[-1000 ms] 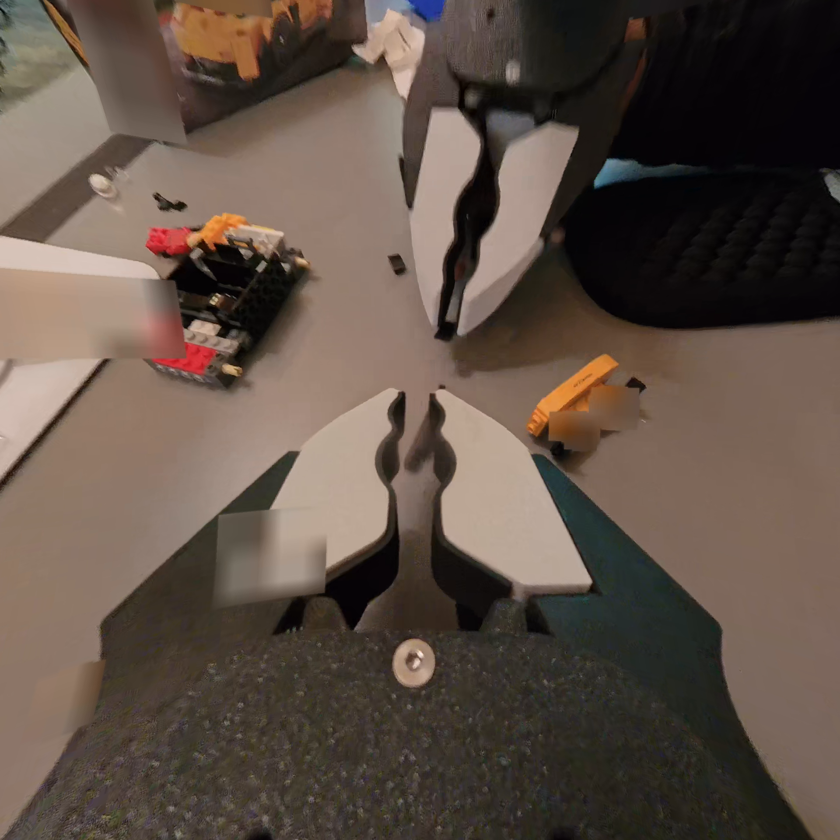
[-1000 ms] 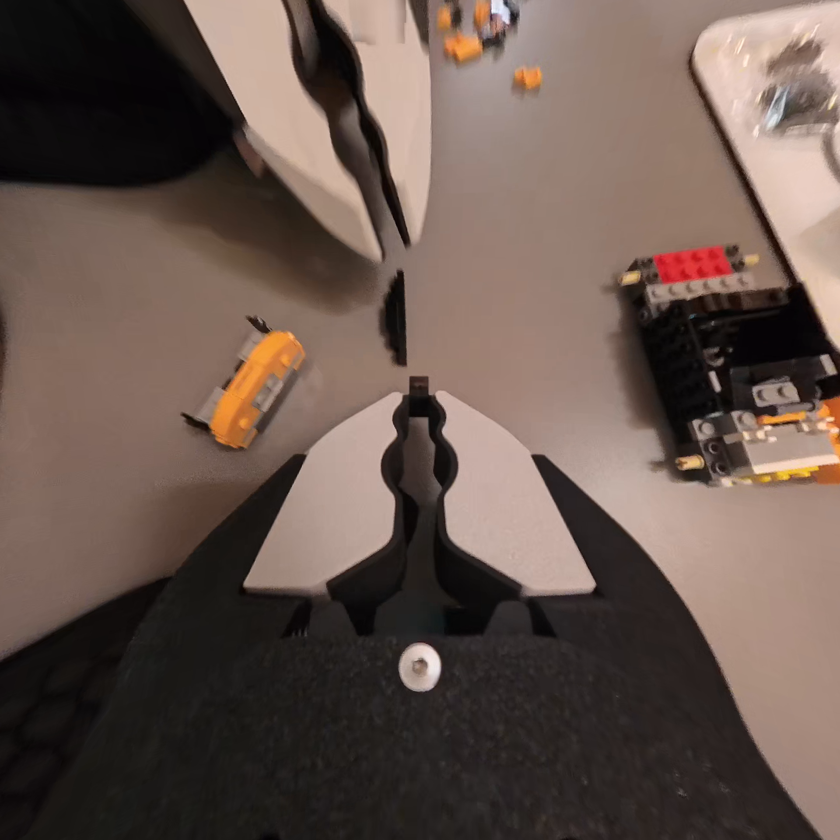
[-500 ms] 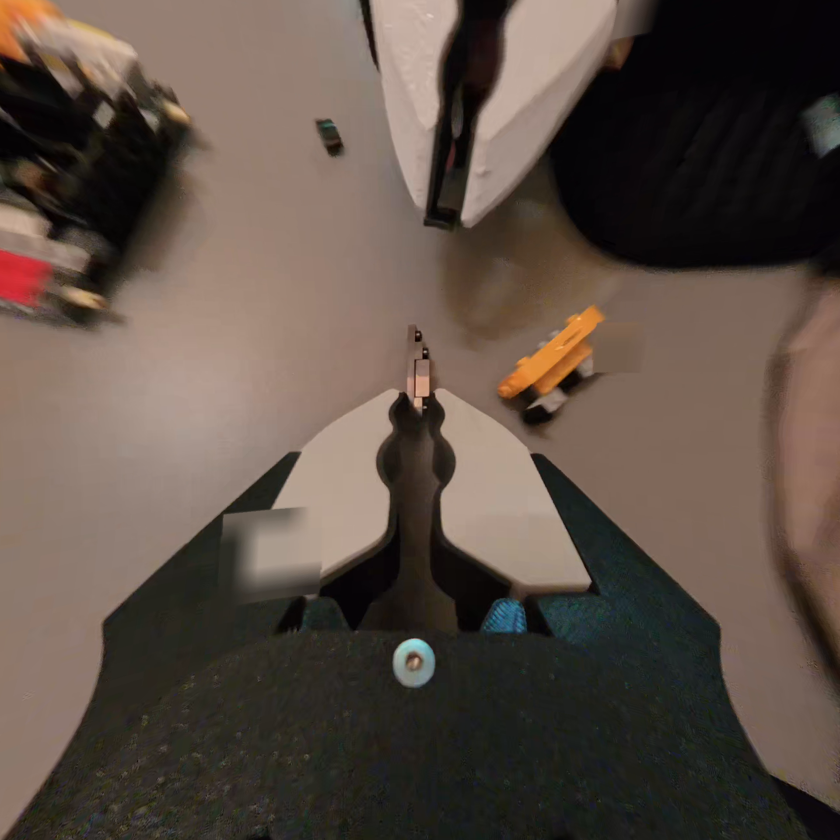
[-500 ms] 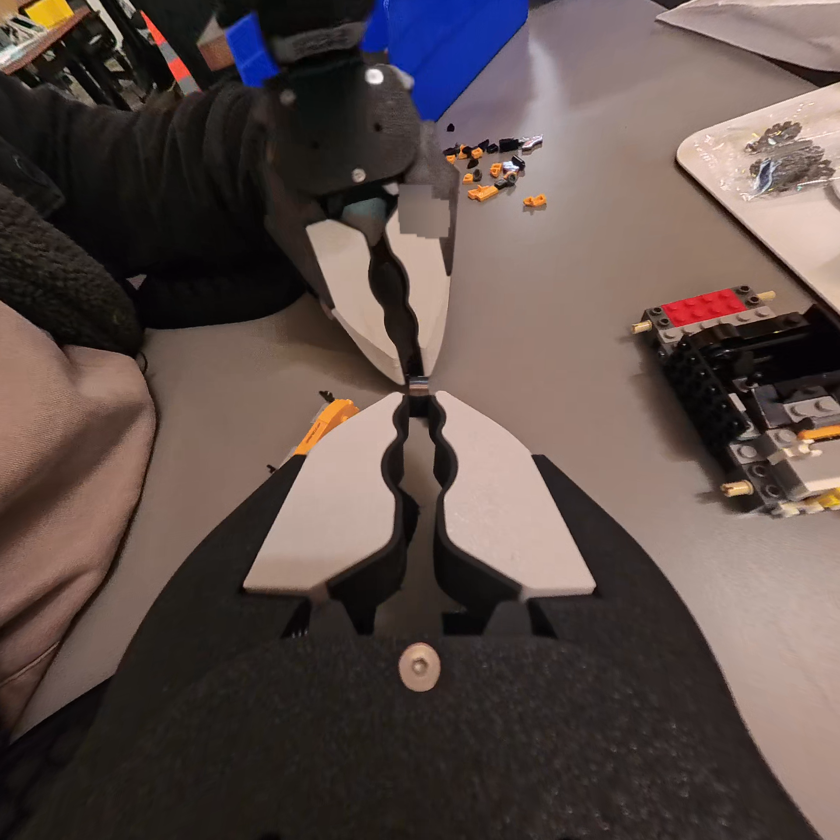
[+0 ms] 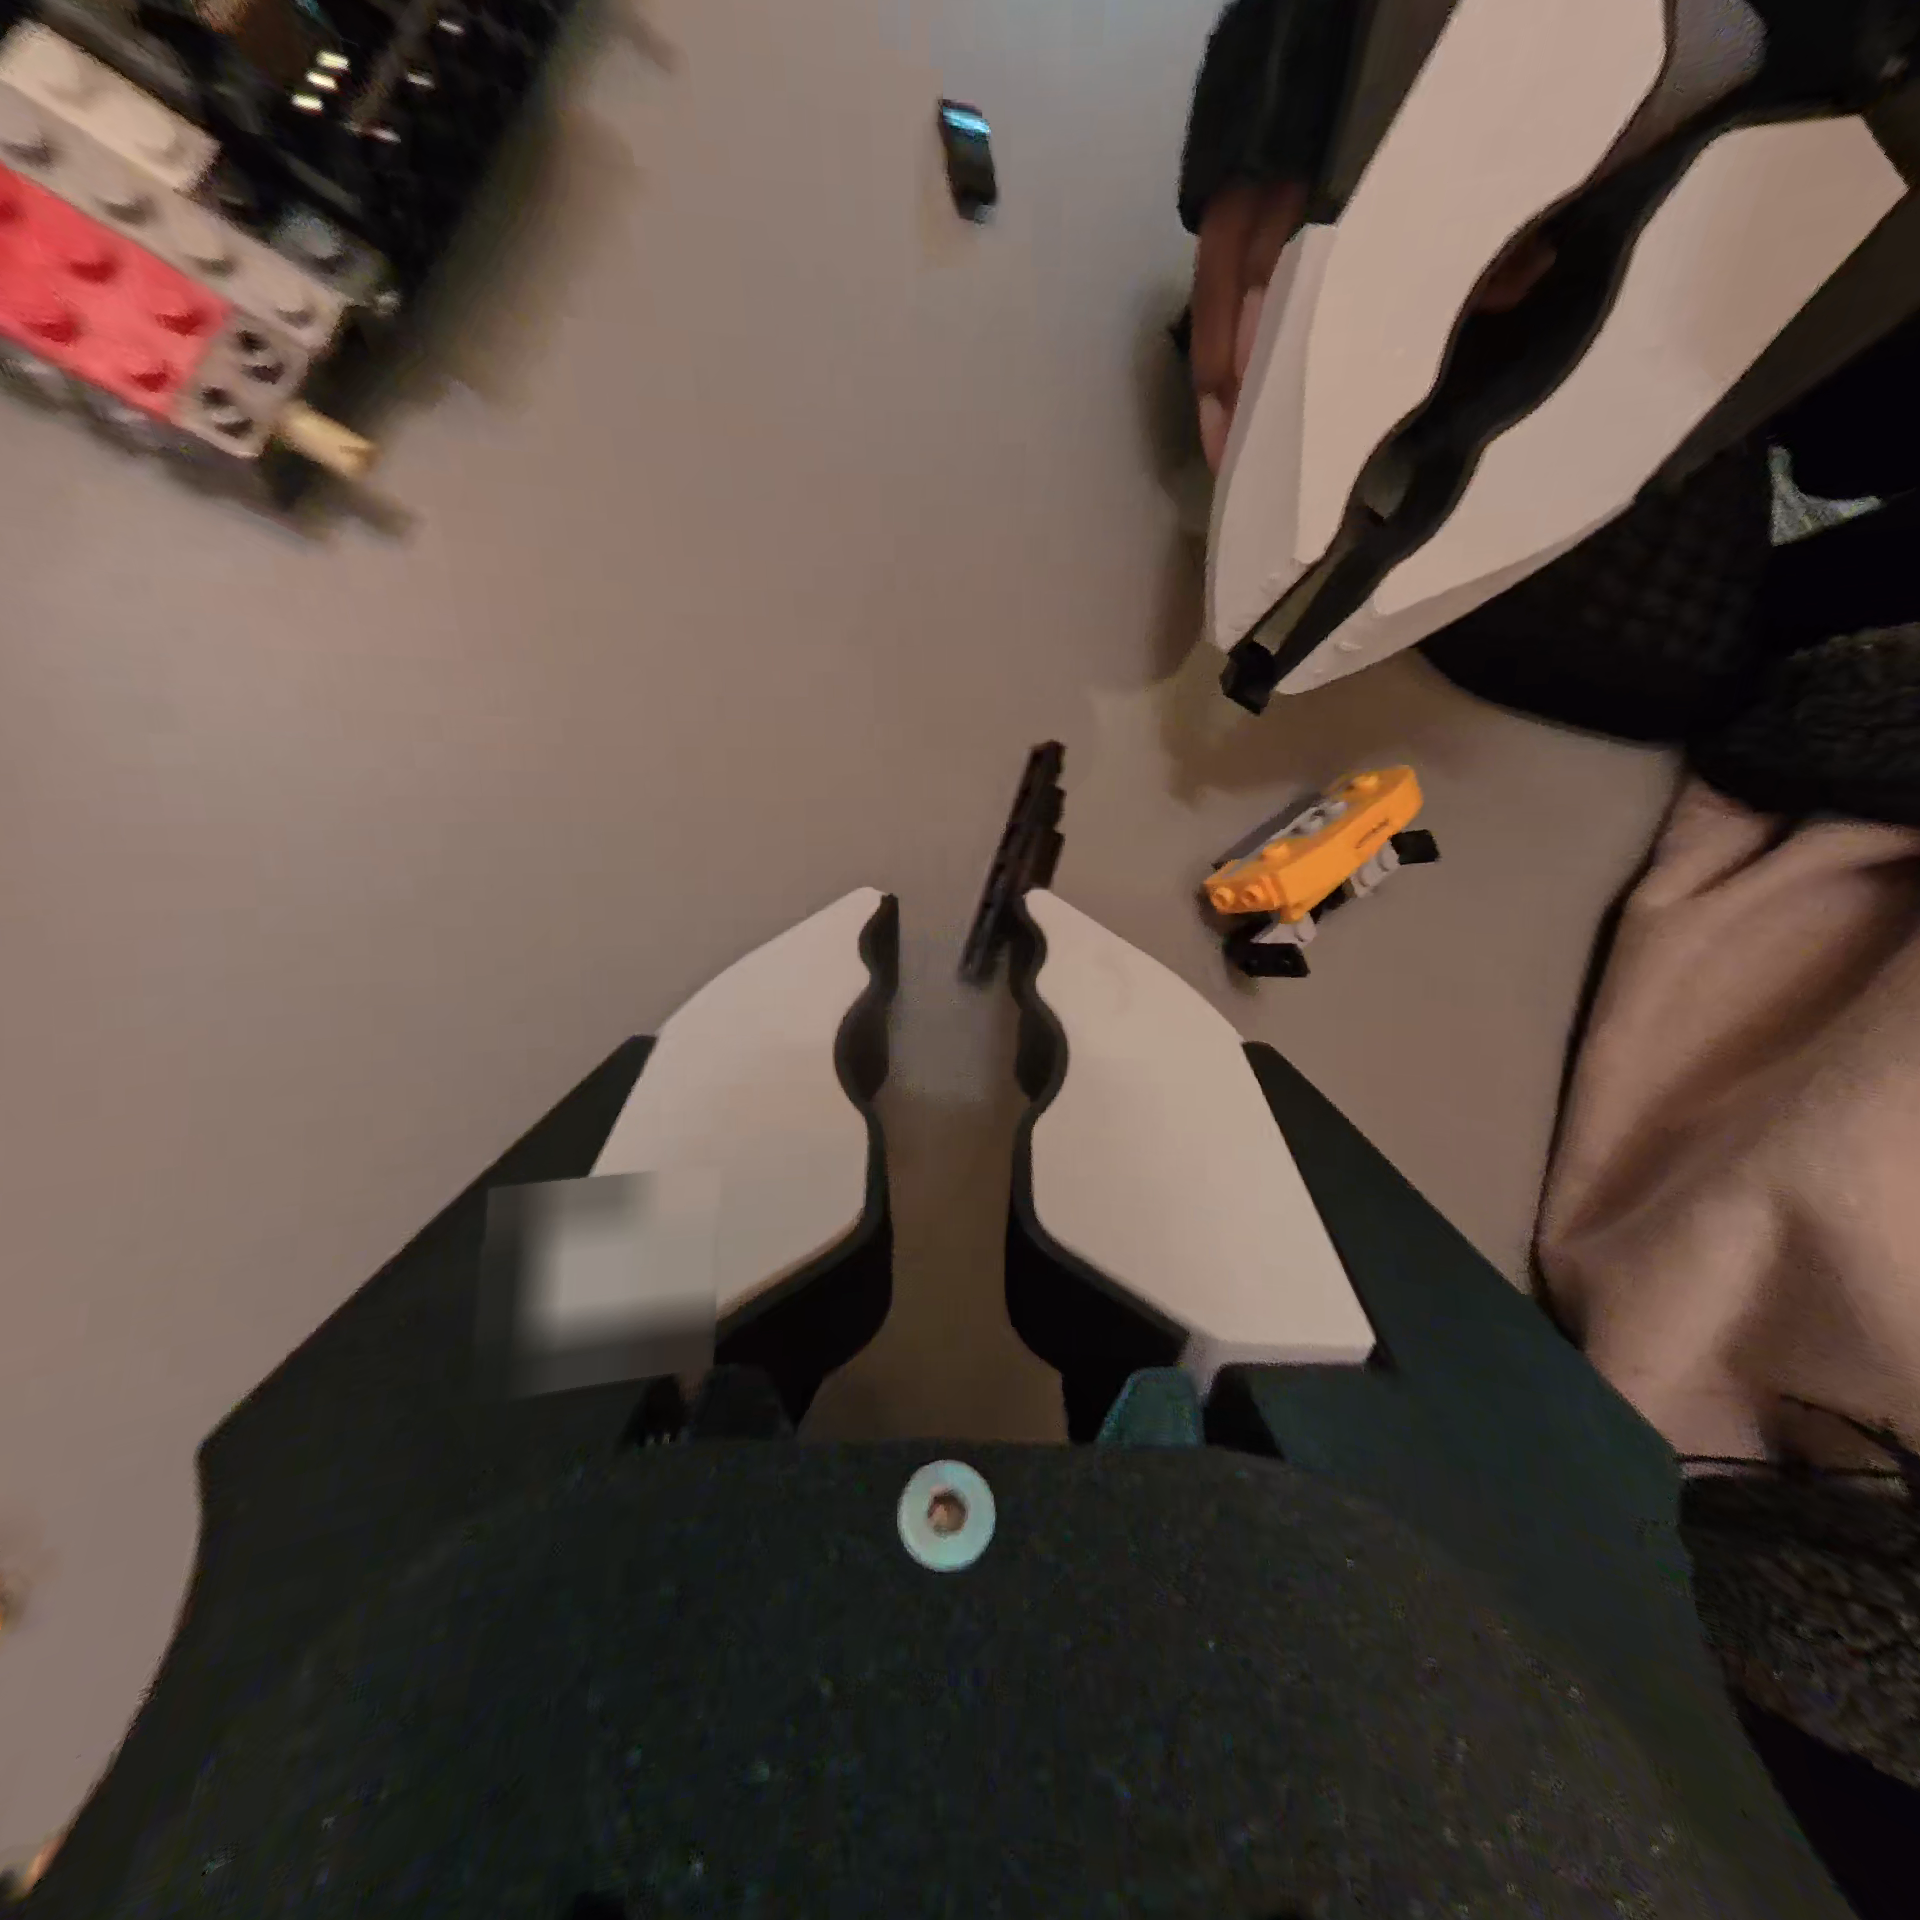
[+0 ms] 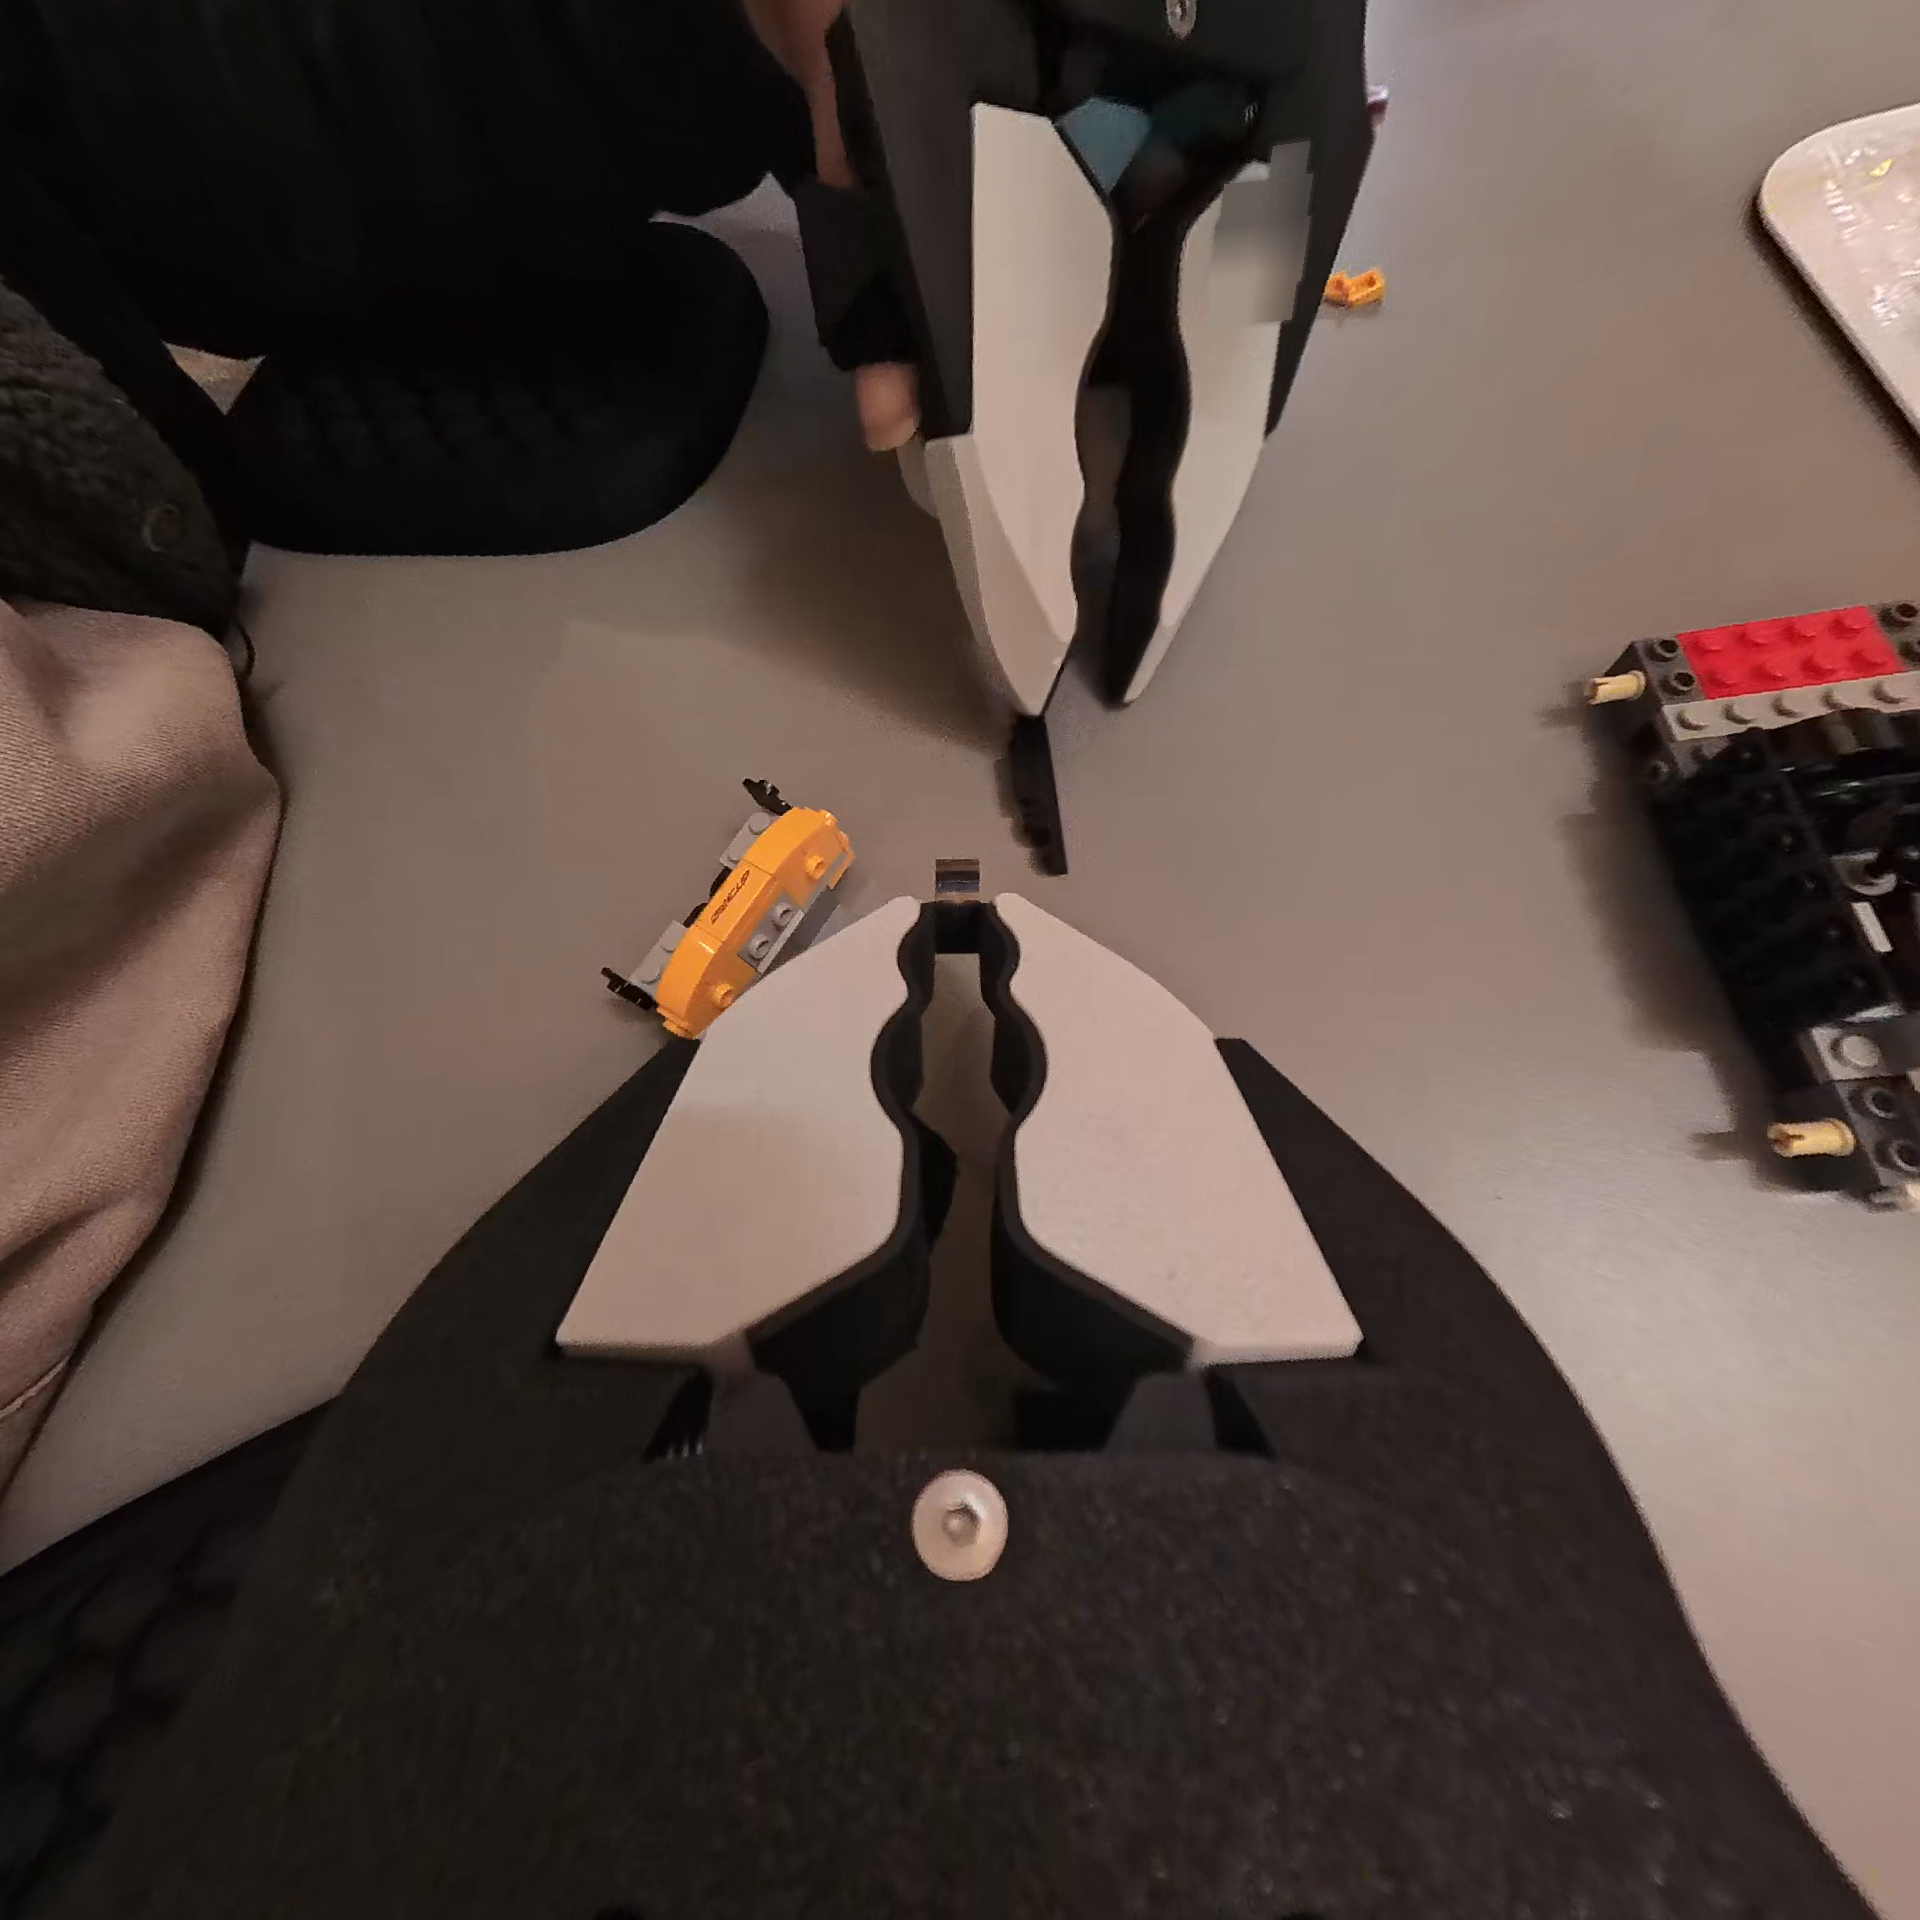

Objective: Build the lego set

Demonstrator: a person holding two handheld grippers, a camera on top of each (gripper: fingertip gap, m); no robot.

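Left wrist view, left gripper [image 5: 951, 914]: clenched or released?

Released, tips parted, gripping nothing. Thin black plate [image 5: 1013, 862] edge-on just beside the right-hand tip, over the grey table [image 5: 675, 675].

And from the right wrist view?

Right gripper [image 6: 956, 914] clamped on a small black piece [image 6: 956, 888] at the very tips. Orange sub-build [image 6: 748, 914] lying near, to the left. Red-topped black chassis [image 6: 1787, 831] well apart, to the right.
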